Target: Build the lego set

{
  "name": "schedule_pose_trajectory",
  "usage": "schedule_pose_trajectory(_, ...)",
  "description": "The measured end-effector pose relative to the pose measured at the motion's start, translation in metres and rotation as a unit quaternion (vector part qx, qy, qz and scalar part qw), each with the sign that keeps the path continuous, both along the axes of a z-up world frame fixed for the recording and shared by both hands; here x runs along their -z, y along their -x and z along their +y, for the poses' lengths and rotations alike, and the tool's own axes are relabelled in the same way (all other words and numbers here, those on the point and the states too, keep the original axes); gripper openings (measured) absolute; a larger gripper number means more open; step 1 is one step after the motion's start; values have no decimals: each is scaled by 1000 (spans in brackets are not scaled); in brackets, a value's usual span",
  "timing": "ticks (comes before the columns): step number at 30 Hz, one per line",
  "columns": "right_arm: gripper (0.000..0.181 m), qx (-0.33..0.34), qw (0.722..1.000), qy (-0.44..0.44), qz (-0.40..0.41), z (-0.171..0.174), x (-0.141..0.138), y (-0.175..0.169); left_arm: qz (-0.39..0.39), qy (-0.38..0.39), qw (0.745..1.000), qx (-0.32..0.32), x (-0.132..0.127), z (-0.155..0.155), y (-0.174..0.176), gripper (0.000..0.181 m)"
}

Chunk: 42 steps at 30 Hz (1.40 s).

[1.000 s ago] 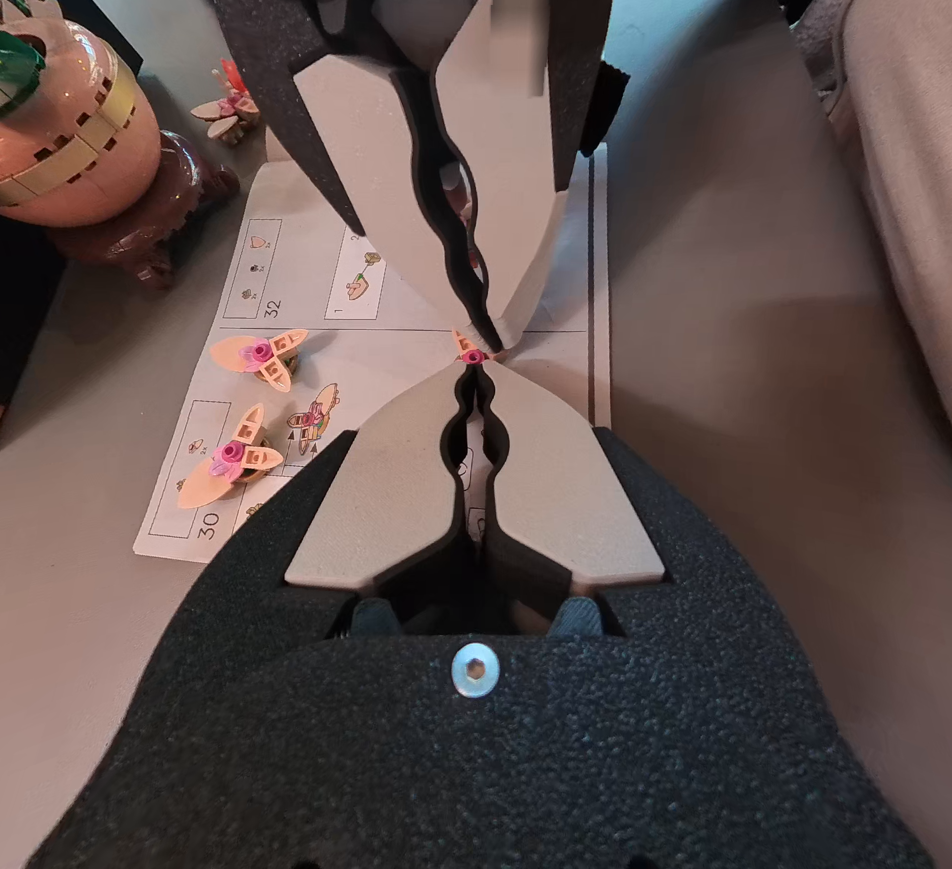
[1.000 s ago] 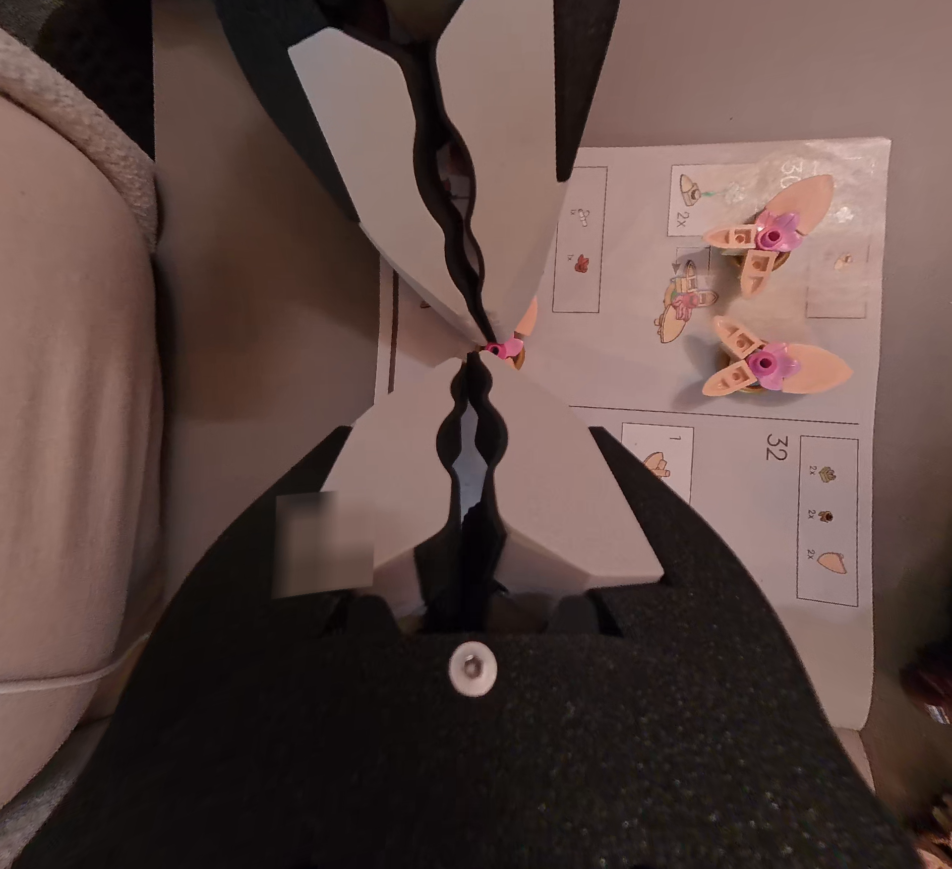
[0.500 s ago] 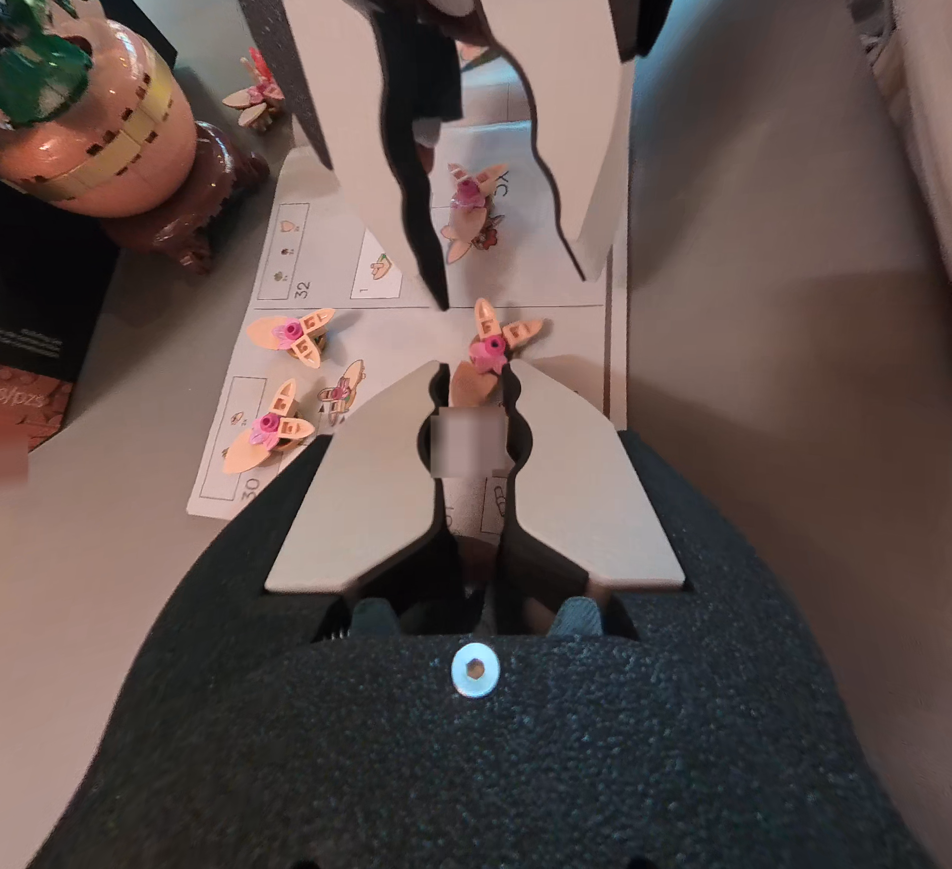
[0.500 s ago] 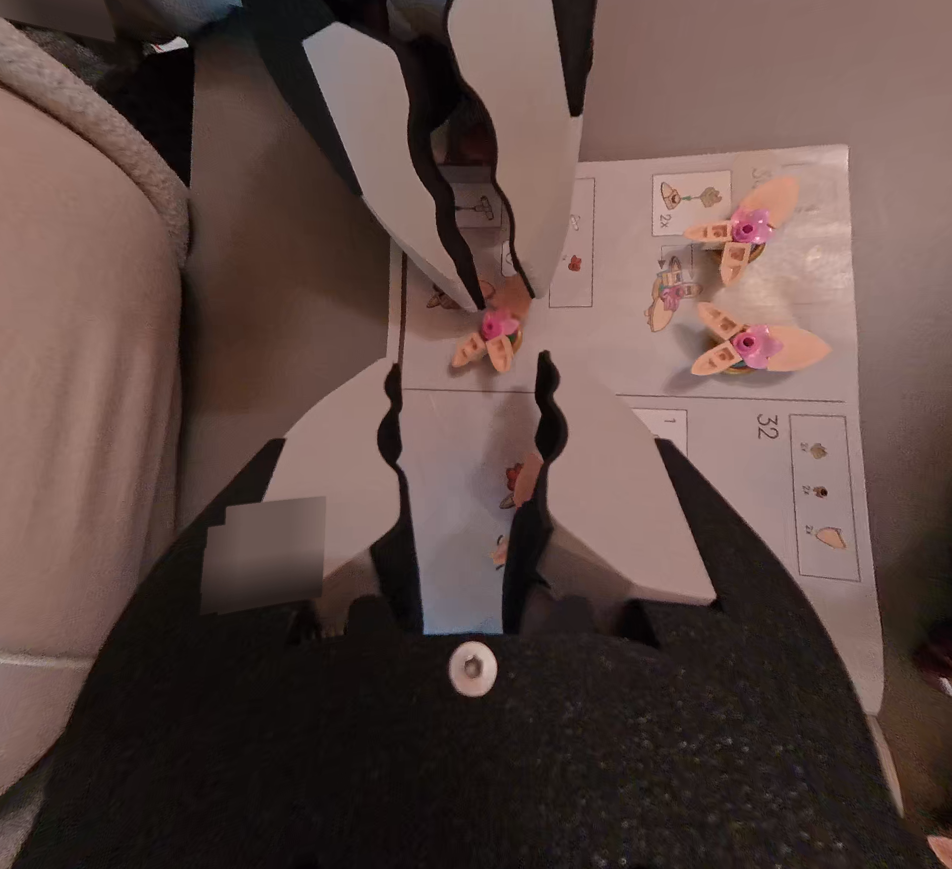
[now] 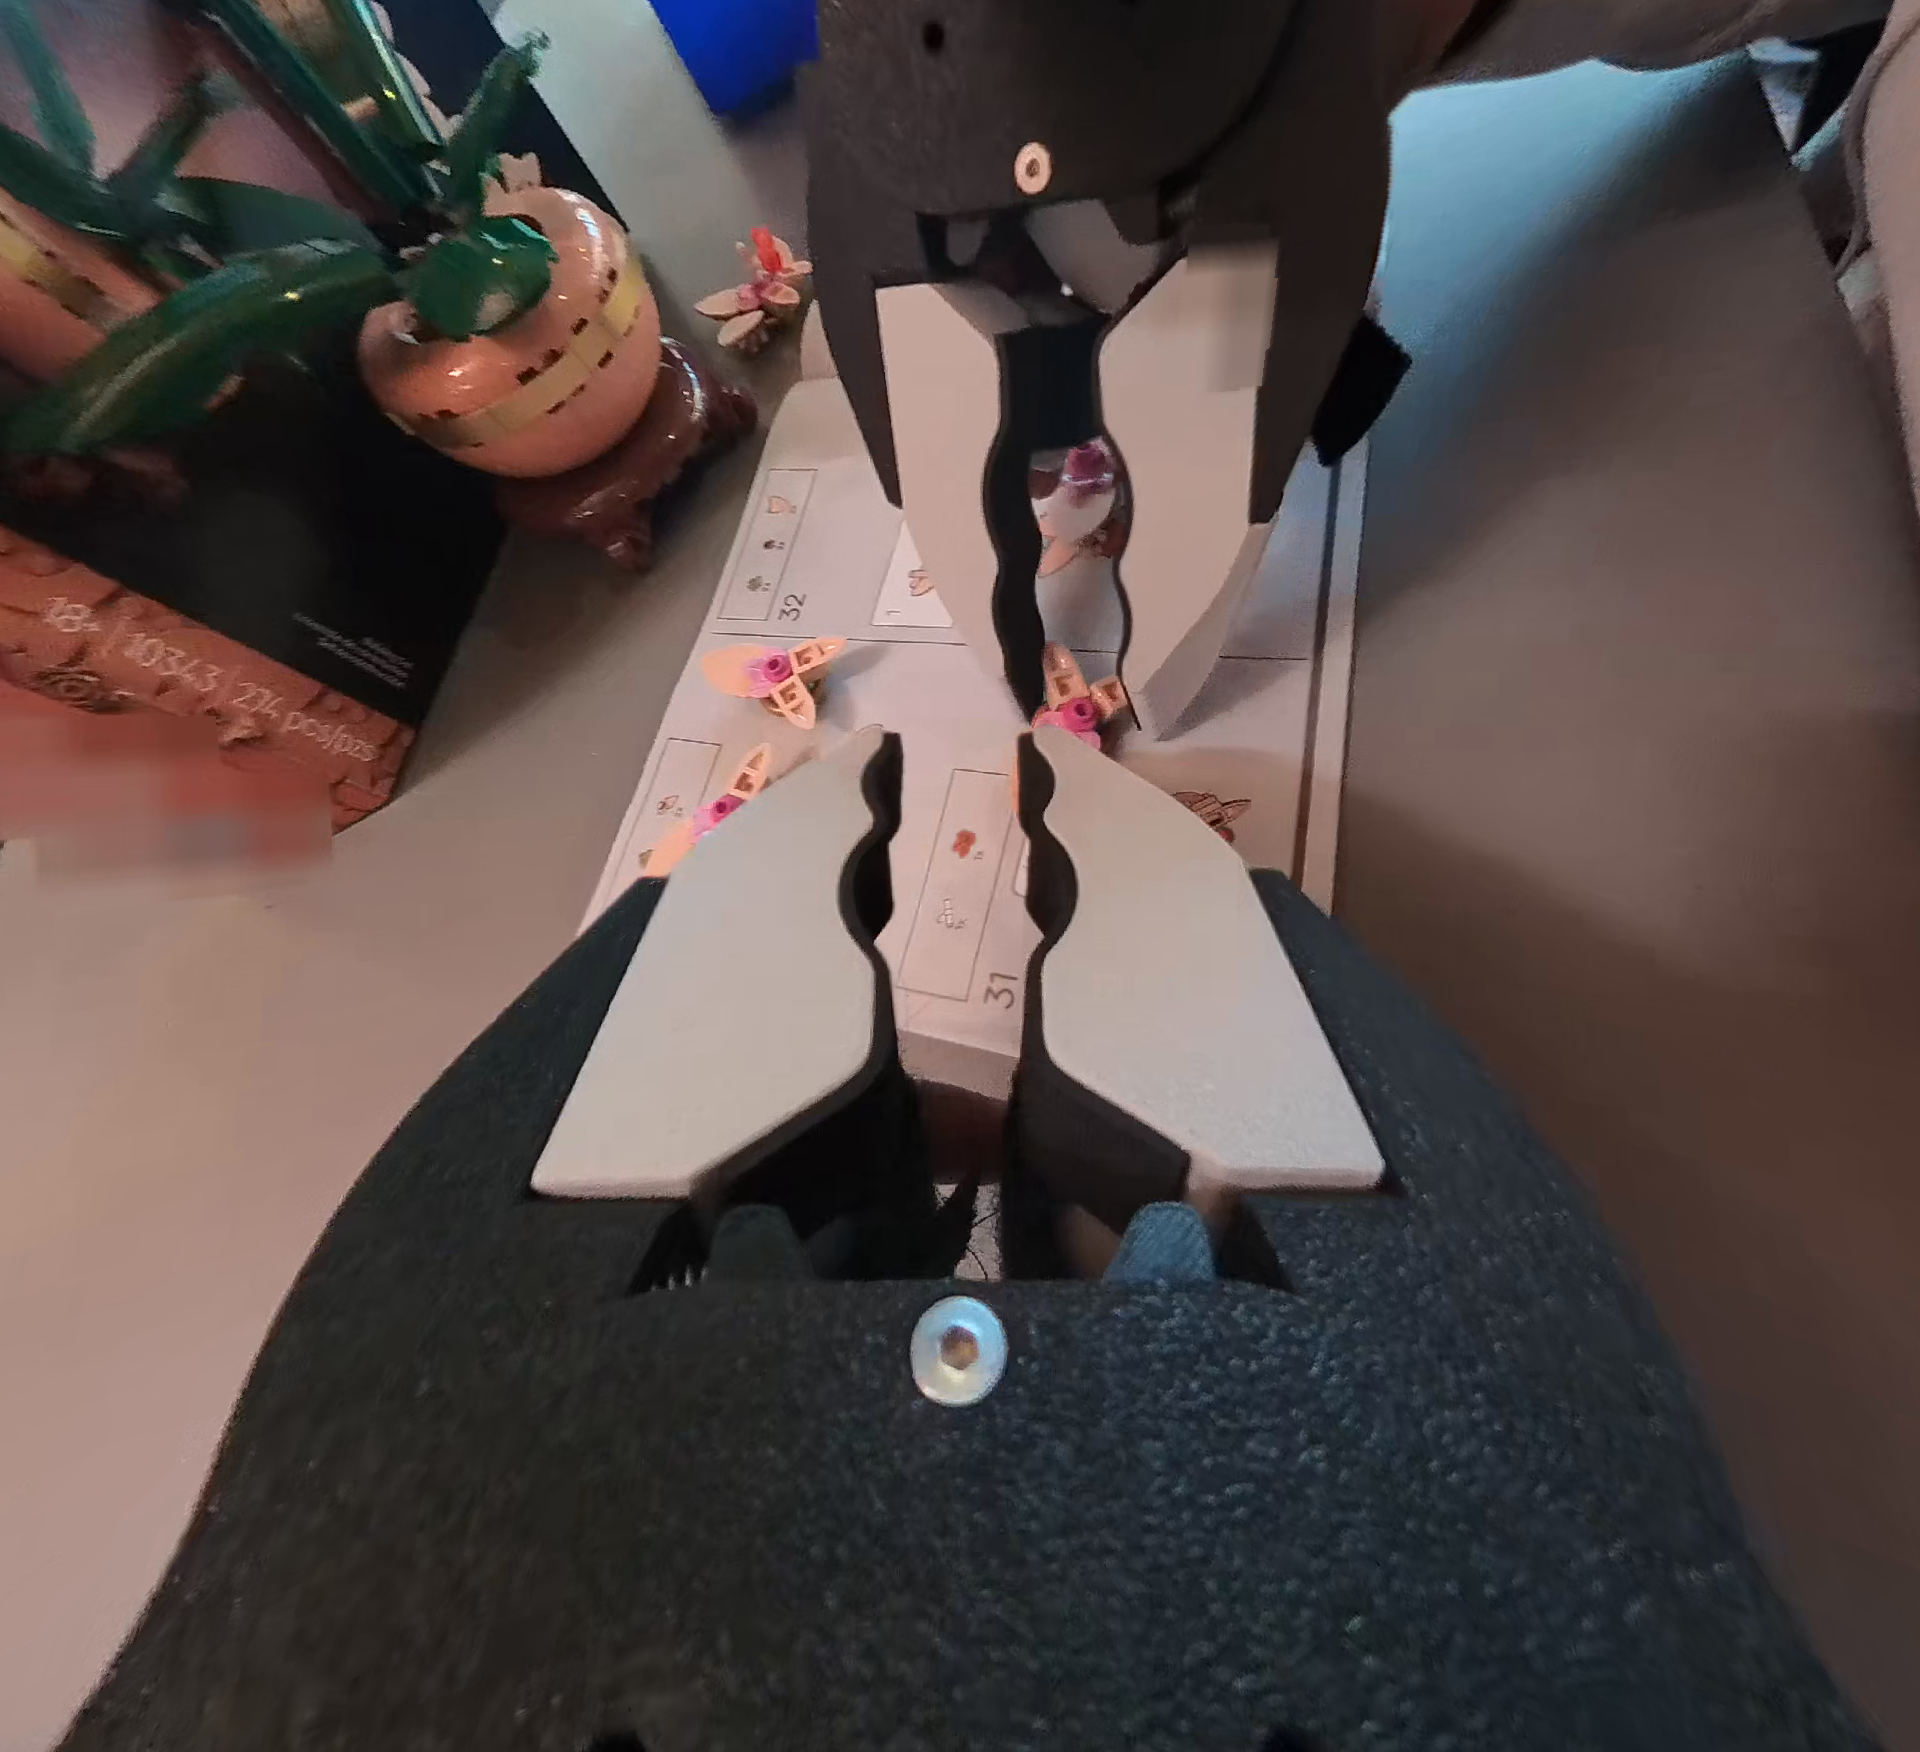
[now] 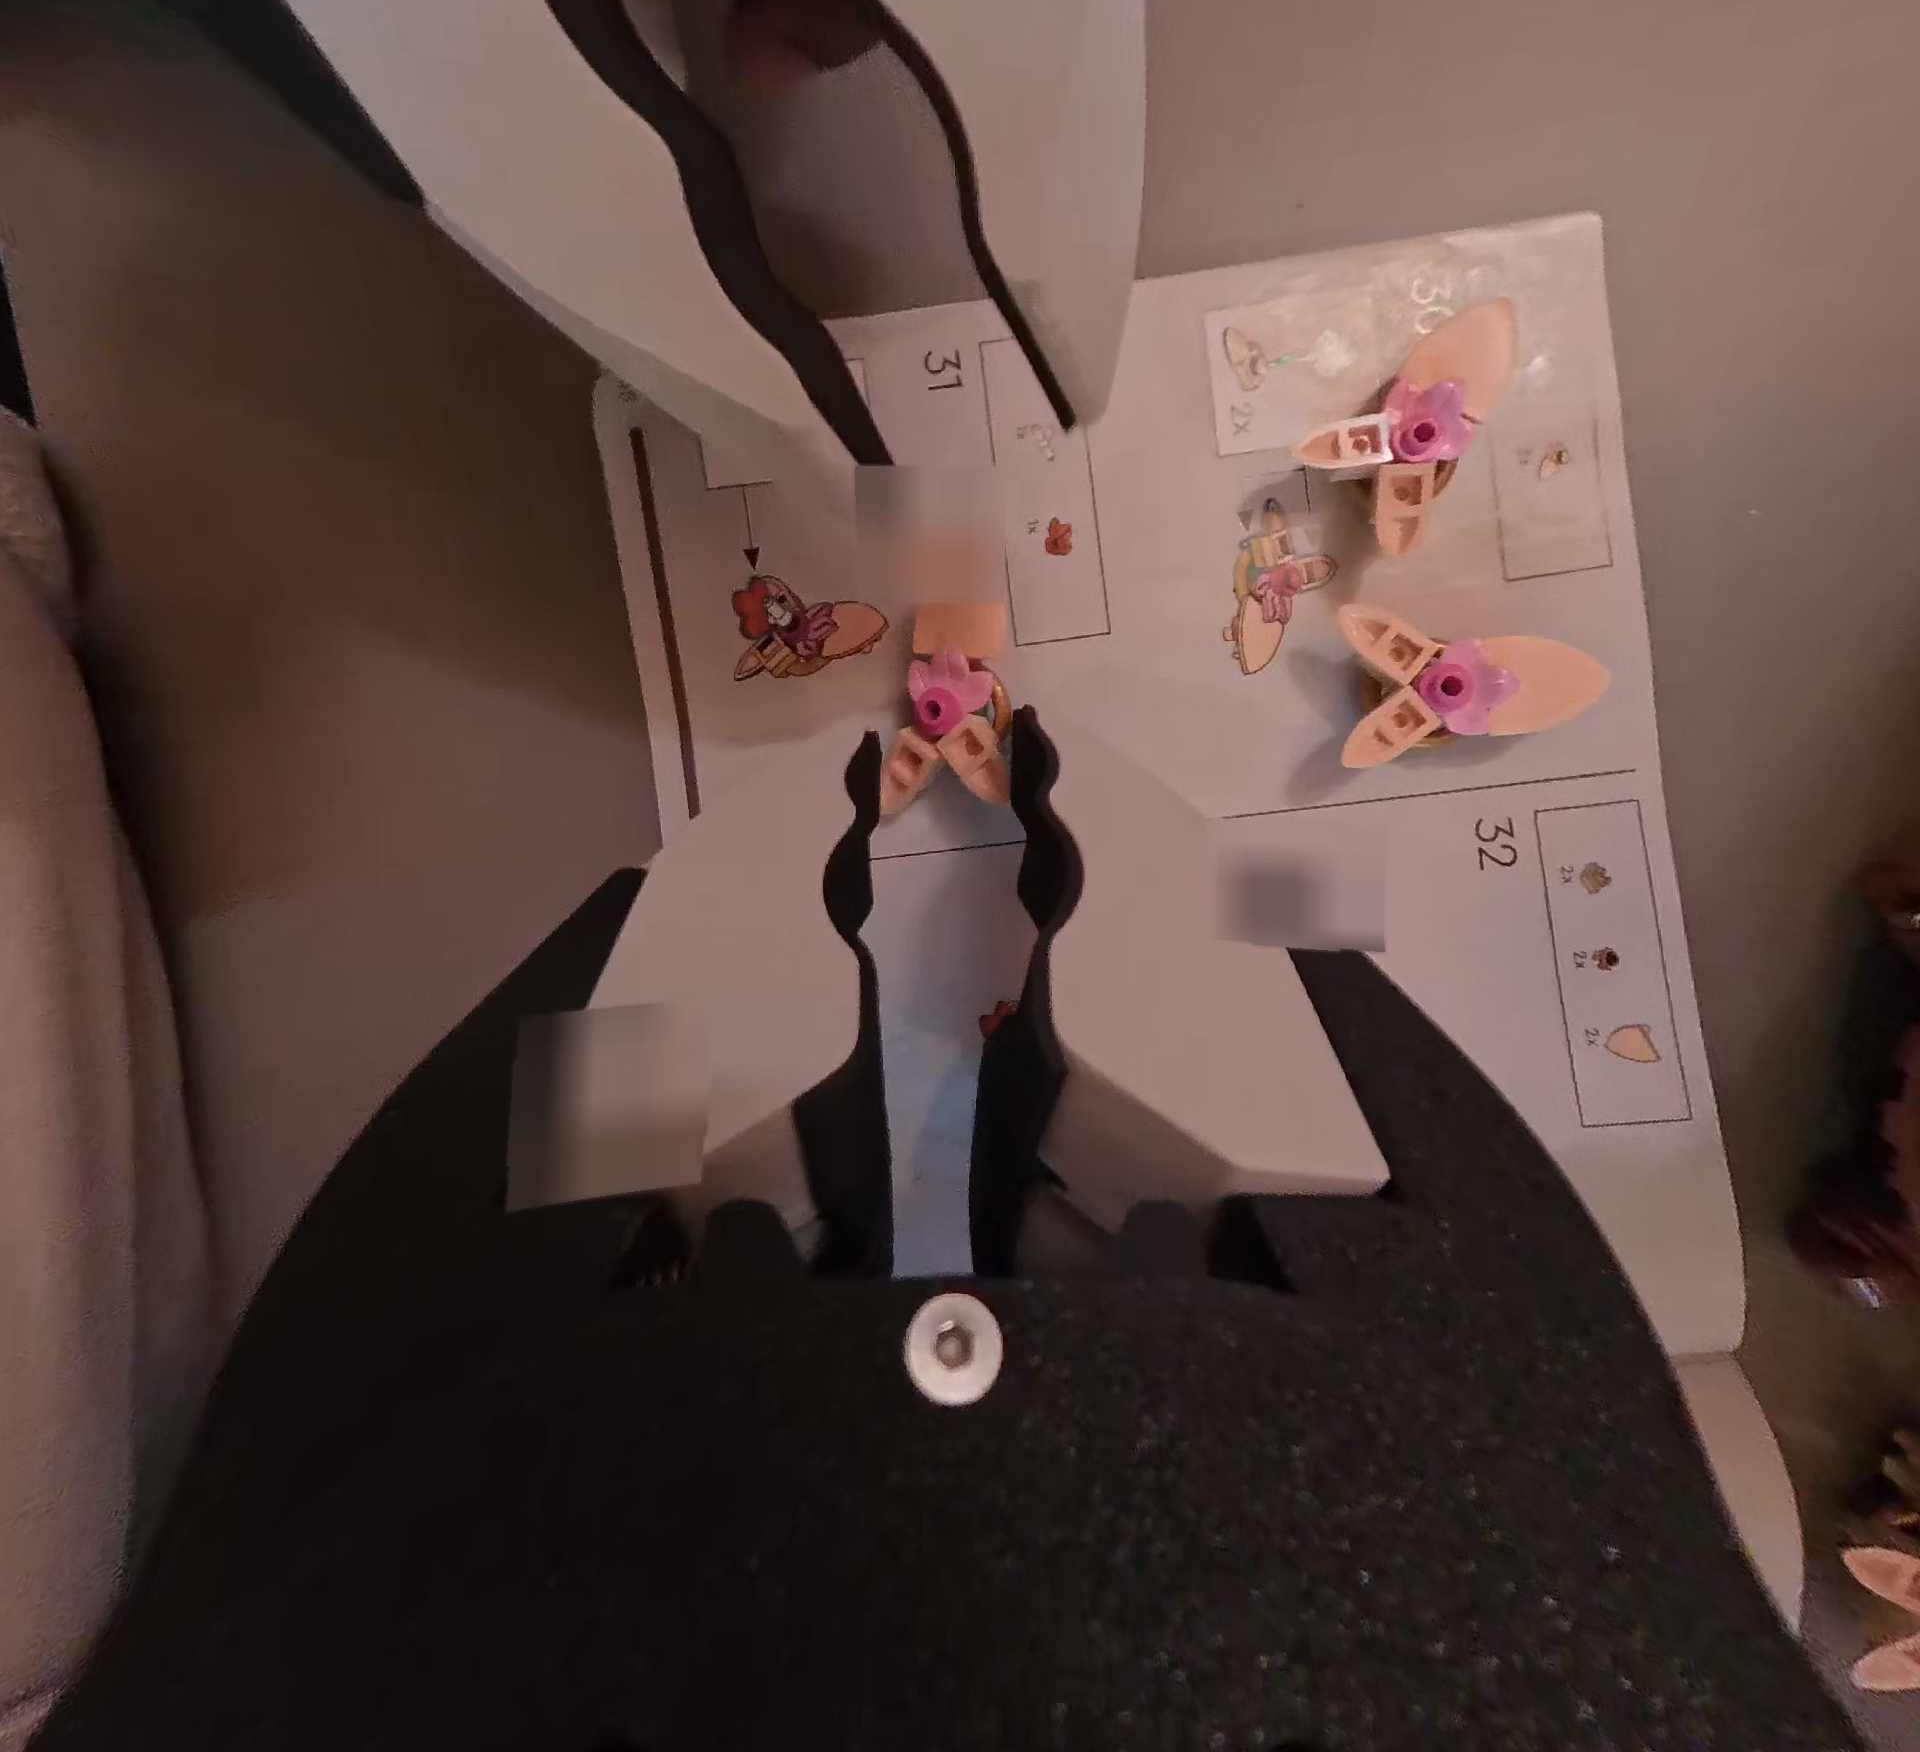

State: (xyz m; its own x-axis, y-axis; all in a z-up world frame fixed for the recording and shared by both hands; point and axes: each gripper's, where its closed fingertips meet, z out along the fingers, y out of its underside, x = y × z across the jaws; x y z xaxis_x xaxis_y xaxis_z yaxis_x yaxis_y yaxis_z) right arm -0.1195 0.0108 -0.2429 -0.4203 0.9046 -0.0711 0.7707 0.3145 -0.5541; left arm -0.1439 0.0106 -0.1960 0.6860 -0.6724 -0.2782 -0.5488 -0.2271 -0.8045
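Change from a second ago: both pinches on the small tan-petalled brick flower with pink centre [image 6: 943, 734] are released; it lies on the white printed instruction sheet [image 6: 1164, 746]. Left hand-held gripper [image 5: 954, 746]: jaws parted, empty. Right hand-held gripper [image 6: 943, 746]: jaws apart, straddling the flower's tan petals; contact unclear. Two matching flowers [image 6: 1434, 684] lie nearby on the sheet.

Grey table [image 5: 312, 1027] under instruction sheet [image 6: 1299, 871].
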Motion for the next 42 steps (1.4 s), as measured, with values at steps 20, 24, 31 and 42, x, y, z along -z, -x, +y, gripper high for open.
schedule_pose_trajectory(20, 40, 285, 956, 65, -12, 83, -2, 5, -47, -39, 998, -15, -25, -1, -4, 21)
schedule_pose_trajectory(24, 45, 266, 960, 89, -10, 77, -8, -7, -46, -37, 998, -21, -22, 1, -1, 21)
schedule_pose_trajectory(31, 42, 227, 972, 59, 5, 86, -10, -19, -33, -41, 998, -30, -18, 5, 3, 20)
schedule_pose_trajectory(42, 33, 41, 998, 11, 49, 61, -19, -77, -10, 36, 999, 12, 10, 12, -40, 17)
